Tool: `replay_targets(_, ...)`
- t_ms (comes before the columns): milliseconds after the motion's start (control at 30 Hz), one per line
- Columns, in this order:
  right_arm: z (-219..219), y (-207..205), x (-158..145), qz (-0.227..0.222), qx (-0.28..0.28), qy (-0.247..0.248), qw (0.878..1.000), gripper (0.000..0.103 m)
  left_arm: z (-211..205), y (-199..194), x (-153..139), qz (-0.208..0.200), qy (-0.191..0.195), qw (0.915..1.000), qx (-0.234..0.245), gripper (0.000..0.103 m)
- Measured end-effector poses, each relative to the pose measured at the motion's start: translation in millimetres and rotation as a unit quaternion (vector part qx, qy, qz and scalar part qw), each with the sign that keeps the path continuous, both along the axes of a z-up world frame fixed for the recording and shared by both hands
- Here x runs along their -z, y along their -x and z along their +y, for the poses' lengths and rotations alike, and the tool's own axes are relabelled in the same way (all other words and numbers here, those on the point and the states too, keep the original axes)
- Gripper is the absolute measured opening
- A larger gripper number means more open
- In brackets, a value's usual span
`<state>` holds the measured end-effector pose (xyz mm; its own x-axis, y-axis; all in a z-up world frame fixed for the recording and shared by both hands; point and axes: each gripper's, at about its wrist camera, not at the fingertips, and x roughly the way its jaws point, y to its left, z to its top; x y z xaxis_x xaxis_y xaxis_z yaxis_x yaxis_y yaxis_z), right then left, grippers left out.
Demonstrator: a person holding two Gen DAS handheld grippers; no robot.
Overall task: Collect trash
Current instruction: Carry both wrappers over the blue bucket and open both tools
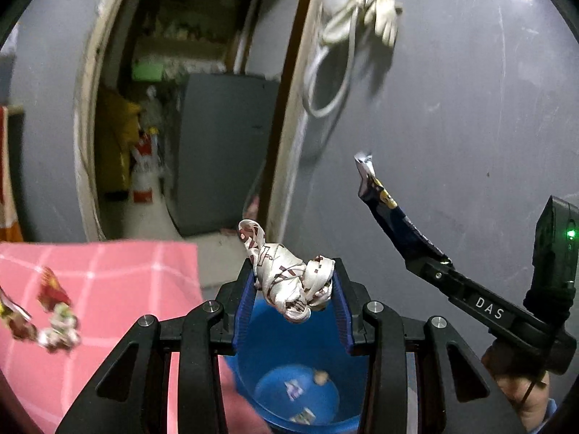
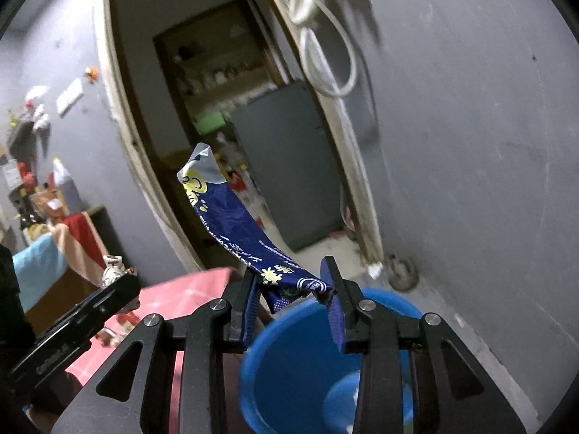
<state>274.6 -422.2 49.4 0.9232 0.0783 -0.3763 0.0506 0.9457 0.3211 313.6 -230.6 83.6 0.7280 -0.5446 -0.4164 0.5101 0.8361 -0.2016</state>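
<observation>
Partway through, by the look of it. Already in the blue bucket (image 1: 300,372): a few small scraps on its bottom. In hand now: two more pieces, both carried above the bucket's mouth. Clamped between the left tongs (image 1: 295,289): a crumpled white-and-maroon wrapper (image 1: 289,282), bulging up and forward past the blue pads, bucket straight below. Pinched at its bottom end in the right tongs (image 2: 293,285): a long dark-blue snack wrapper (image 2: 231,224), standing up and away from the tips and leaning left, bucket rim (image 2: 391,298) just under and slightly right of the tips. Right jaws easing apart at this moment, wrapper still caught between them and not yet falling. Still left to gather: red-and-yellow wrappers (image 1: 54,289) and a pale crumpled bit (image 1: 59,329) on the pink checked surface (image 1: 108,271), well to the left of the left tongs, blurred and hard to count. Both tongs tilted somewhat downward, side by side, right tongs visible off to the right of the left ones with fingers (image 1: 524,390) wrapped round the handle. Likely next: dropping both pieces, then back to the surface.
</observation>
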Motion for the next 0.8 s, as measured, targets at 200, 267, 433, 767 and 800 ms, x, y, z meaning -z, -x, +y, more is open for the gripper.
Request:
replay_targets(200,-17,-12,25,0.056,0.006,-0.012,0.998,0.033,-21,-20,26,0.066,-0.018,0.9976,0.011,0.035)
replay_targets(267,-21,-13,30,0.066,0.007,-0.018,0.998,0.035,-25,-26,33,0.086,-0.021,0.9960,0.012,0.035)
replay_targets(433,-28,-15,37,0.082,0.007,-0.031,0.996,0.037,-28,-38,47,0.123,-0.019,0.9922,0.012,0.038)
replay_targets(767,-27,-17,37,0.073,0.010,-0.034,0.997,0.048,-22,-42,52,0.141,-0.010,0.9899,0.017,0.058)
replay_targets(800,-26,-17,35,0.071,0.010,-0.033,0.997,0.049,-21,-43,52,0.140,-0.008,0.9900,0.017,0.059)
